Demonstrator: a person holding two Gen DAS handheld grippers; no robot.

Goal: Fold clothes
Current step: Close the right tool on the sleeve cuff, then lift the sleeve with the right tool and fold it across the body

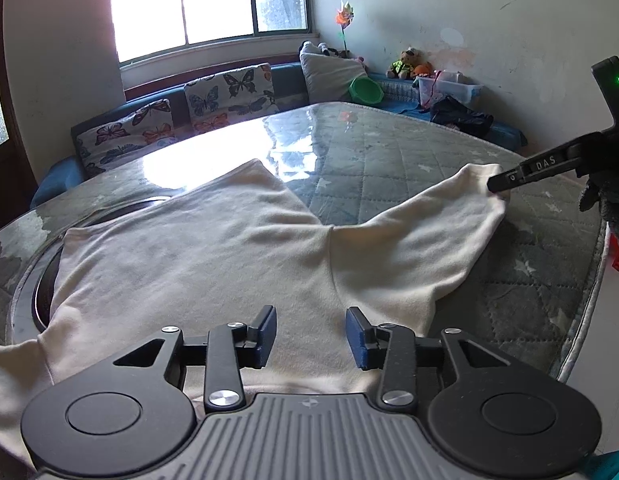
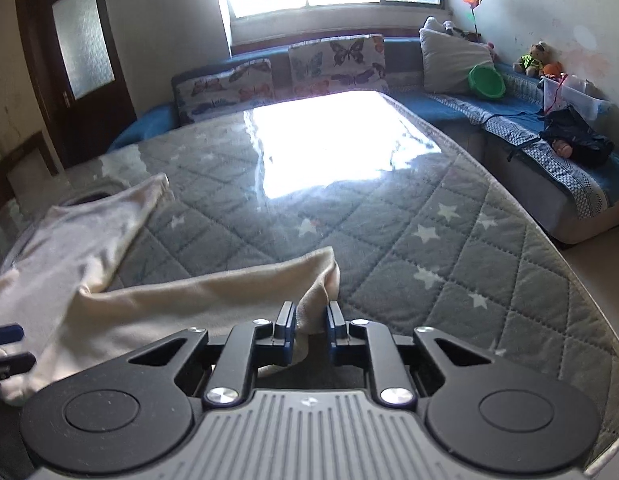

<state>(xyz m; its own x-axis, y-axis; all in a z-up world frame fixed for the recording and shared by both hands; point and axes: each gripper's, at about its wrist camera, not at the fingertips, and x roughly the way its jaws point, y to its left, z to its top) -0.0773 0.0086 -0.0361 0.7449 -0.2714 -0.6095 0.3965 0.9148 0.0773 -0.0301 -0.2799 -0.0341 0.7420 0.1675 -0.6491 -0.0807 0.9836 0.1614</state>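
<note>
1. We saw the cream garment (image 1: 213, 256) spread across the near part of the quilted grey table cover (image 1: 389, 168), its body flat and one sleeve (image 1: 421, 232) stretched out to the right.
2. Our right gripper (image 2: 311, 326) was closed on the cuff of that sleeve, cloth bunched between its blue pads (image 2: 290, 334).
3. Our left gripper (image 1: 310, 336) hovered over the garment's near edge with its fingers spread apart, nothing between them.
4. Beyond the garment, the far half of the cover shone with window glare.
5. Past the cover stood butterfly cushions (image 2: 337, 62), and to their right a green bowl (image 2: 487, 82) lay on the blue bench (image 2: 521, 114).
</note>
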